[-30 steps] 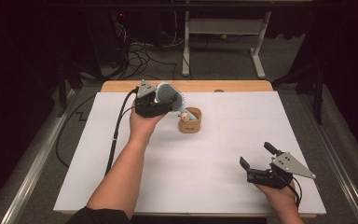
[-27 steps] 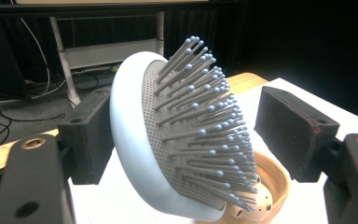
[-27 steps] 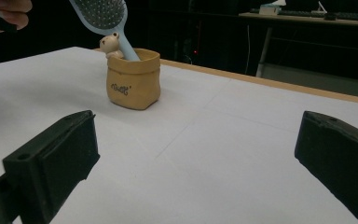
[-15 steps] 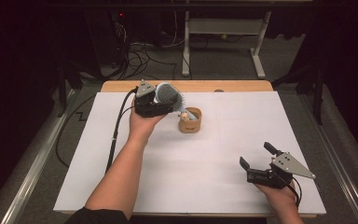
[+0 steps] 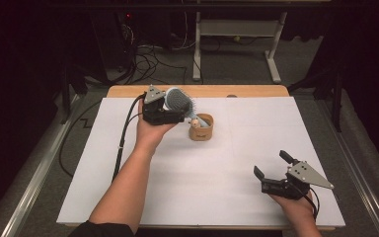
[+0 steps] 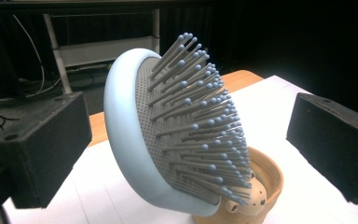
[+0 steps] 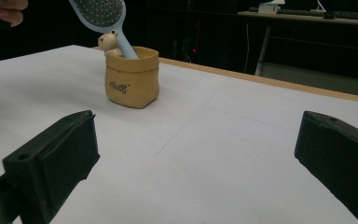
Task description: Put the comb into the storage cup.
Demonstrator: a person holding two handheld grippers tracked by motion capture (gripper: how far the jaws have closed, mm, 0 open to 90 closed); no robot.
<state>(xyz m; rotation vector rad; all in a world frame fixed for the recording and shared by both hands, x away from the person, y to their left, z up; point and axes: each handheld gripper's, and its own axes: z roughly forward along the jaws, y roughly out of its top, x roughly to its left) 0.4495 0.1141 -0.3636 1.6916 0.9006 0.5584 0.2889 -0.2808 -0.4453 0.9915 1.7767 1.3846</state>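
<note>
Hairbrush just let go, standing handle-down in the small pot.

Left gripper (image 5: 177, 114) at the far left of the white table (image 5: 128, 197), jaws just spread wide and now clear of the pale blue hairbrush (image 5: 180, 101) on both sides, pads off its head yet flanking it. Brush resting with its handle in the tan pot (image 5: 201, 127), long axis tilted up and away to the far left, bristle head (image 6: 186, 130) leaning out over the rim toward that gripper. Pot just right of the left gripper, far closer to it than to the other hand. Right gripper (image 5: 271, 165) low at the near right, well apart from pot and brush, jaws open and empty. Likely next: drawing the left gripper back leftward, straight off the head, without knocking the leaning brush over.
</note>
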